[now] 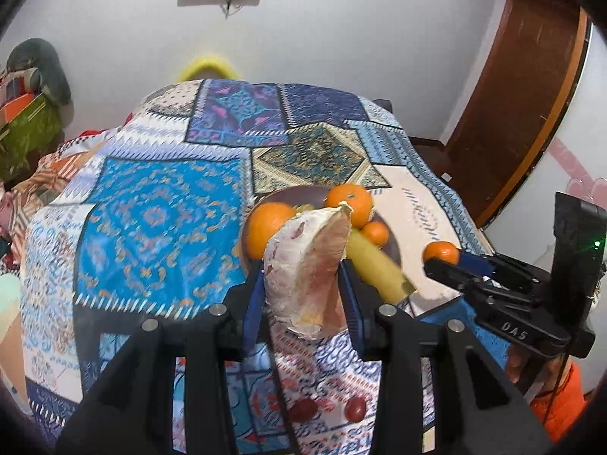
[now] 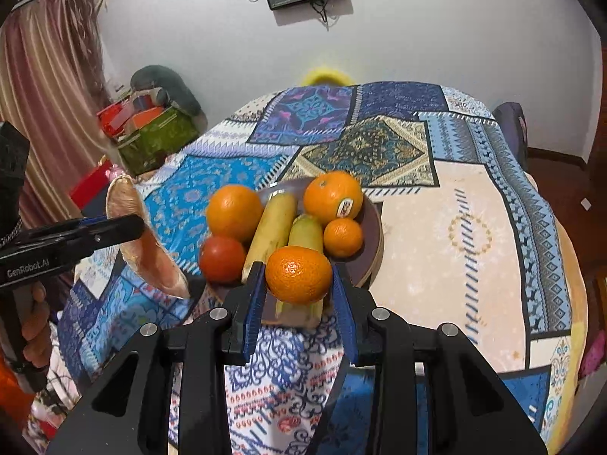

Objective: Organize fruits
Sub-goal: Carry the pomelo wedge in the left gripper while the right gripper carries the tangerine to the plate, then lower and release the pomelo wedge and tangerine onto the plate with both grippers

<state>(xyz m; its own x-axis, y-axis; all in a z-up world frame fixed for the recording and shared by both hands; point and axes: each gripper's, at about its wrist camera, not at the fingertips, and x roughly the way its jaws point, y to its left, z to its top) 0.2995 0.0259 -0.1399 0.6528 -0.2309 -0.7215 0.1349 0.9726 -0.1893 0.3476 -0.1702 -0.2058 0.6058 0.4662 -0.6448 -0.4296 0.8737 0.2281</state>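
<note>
My left gripper (image 1: 303, 288) is shut on a peeled pomelo wedge (image 1: 307, 265) and holds it above the cloth, left of the plate; the wedge also shows in the right wrist view (image 2: 148, 239). My right gripper (image 2: 297, 295) is shut on a small mandarin (image 2: 298, 275) just over the near rim of the brown plate (image 2: 373, 235). The plate holds two large oranges (image 2: 233, 212) (image 2: 333, 197), a small mandarin (image 2: 342, 237), two bananas (image 2: 273, 227) and a red tomato (image 2: 222, 258).
Patterned patchwork cloth (image 1: 159, 220) covers the bed. Two small red fruits (image 1: 354, 407) lie on the cloth near me. A green box of clutter (image 2: 159, 140) stands at the far left by a curtain. A wooden door (image 1: 531, 94) is on the right.
</note>
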